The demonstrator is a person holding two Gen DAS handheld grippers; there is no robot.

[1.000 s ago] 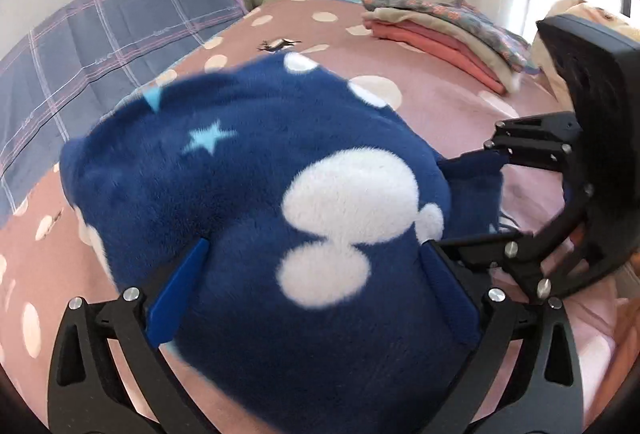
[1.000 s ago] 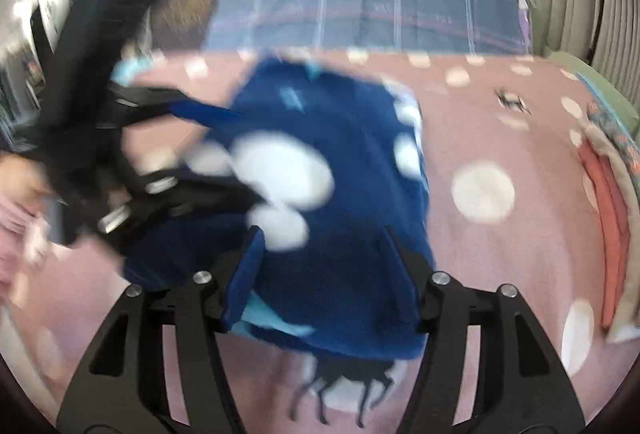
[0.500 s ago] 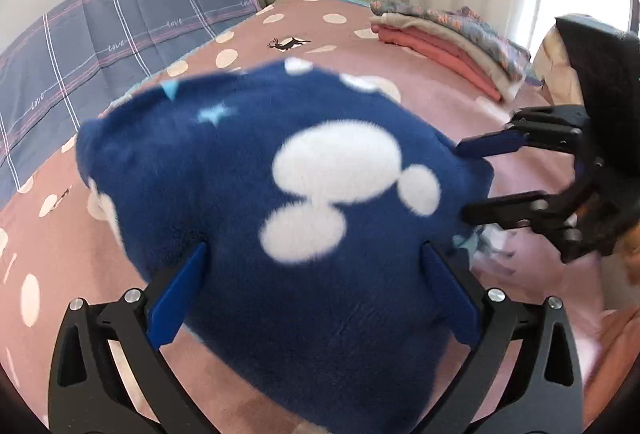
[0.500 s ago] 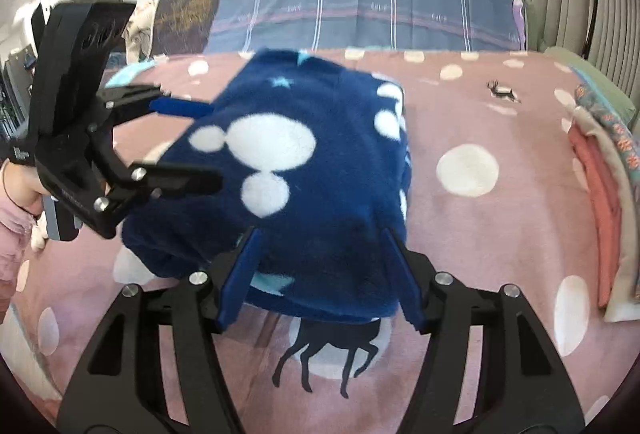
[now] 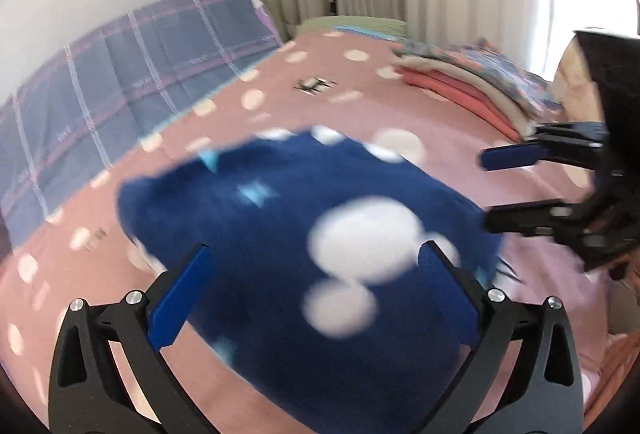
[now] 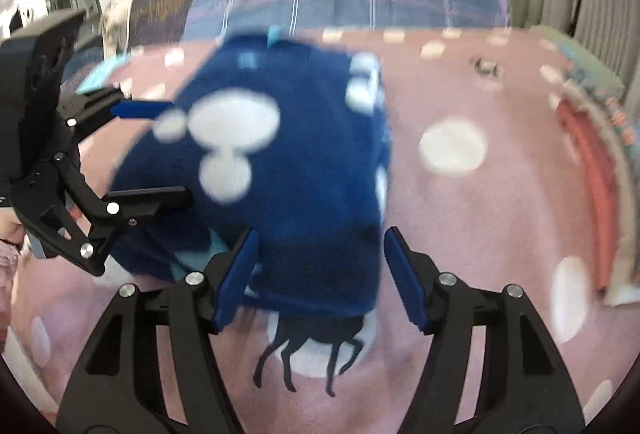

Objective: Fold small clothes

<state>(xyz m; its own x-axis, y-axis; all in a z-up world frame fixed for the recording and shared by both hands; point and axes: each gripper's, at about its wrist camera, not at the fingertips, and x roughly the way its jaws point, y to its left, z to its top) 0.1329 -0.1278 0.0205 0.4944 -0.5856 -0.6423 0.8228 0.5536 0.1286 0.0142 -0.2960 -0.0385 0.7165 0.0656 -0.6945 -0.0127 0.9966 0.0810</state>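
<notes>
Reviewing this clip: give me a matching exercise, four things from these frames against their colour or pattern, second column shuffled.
Things:
1. fleece garment
2. bedspread
3. pillow
4. lowest layer of the folded clothes stack

Colours:
A. coral red
B. pink with white dots
C. navy with white blobs and pale stars
D. blue-grey check

Pairs: 1-C, 2-B, 3-D, 4-A
</notes>
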